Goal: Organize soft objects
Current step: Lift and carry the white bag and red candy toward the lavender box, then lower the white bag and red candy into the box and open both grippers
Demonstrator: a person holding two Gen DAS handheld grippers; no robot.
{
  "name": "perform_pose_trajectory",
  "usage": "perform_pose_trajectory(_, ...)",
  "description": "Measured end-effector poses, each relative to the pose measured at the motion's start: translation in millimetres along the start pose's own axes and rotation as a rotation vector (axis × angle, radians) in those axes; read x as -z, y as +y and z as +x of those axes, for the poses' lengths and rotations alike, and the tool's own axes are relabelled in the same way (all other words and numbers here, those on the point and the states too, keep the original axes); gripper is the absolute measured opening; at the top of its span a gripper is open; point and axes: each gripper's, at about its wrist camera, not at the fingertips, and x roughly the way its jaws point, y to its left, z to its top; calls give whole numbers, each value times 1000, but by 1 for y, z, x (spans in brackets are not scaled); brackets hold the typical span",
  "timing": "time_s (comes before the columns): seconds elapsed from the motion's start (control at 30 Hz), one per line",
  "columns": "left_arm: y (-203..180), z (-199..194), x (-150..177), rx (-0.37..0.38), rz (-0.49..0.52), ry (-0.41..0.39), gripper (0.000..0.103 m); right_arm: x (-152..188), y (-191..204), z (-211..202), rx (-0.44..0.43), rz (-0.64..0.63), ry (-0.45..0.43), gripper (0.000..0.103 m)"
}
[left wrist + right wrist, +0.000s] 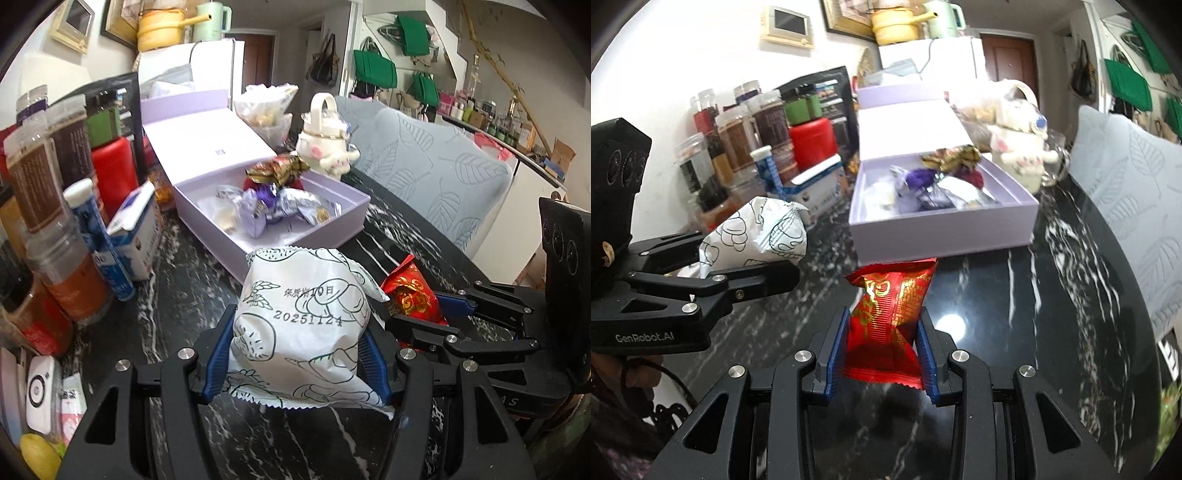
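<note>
The white snack bag (301, 325) is squeezed in the left gripper (299, 354), up above the dark tabletop (177, 295), likely so it can go into the purple box (343, 229) just ahead. In the right view, the right gripper (881, 354) pinches a red packet (886, 314) near that box too.

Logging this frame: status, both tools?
Left tool shut on white packet. Right tool shut on red packet. Lavender box open ahead, path unobstructed.

White snack packet (299, 321) carries dark green line drawings. Red packet (890, 317) has gold print. Lilac box (325, 225); black, white-veined table (997, 295).
</note>
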Motion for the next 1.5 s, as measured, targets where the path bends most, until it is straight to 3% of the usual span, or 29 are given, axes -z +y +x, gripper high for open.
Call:
perform_pose_trajectory(0.37, 10, -11, -27, -8, 5, -95, 60, -35, 8, -6, -38, -48, -47, 34)
perform_pose_trajectory(0.93, 8, -8, -93, 8, 29, -230, 60, -101, -11, -18, 13, -126, -156, 34)
perform_pose_trajectory(1.2, 10, 8, -114, 10, 37, -242, 60, -129, -22, -13, 21, -148, -199, 34)
perform_pose_trajectory(1.5, 20, 42, -121, -5, 27, -193, 60, -141, -40, 18, 16, -133, -166, 34)
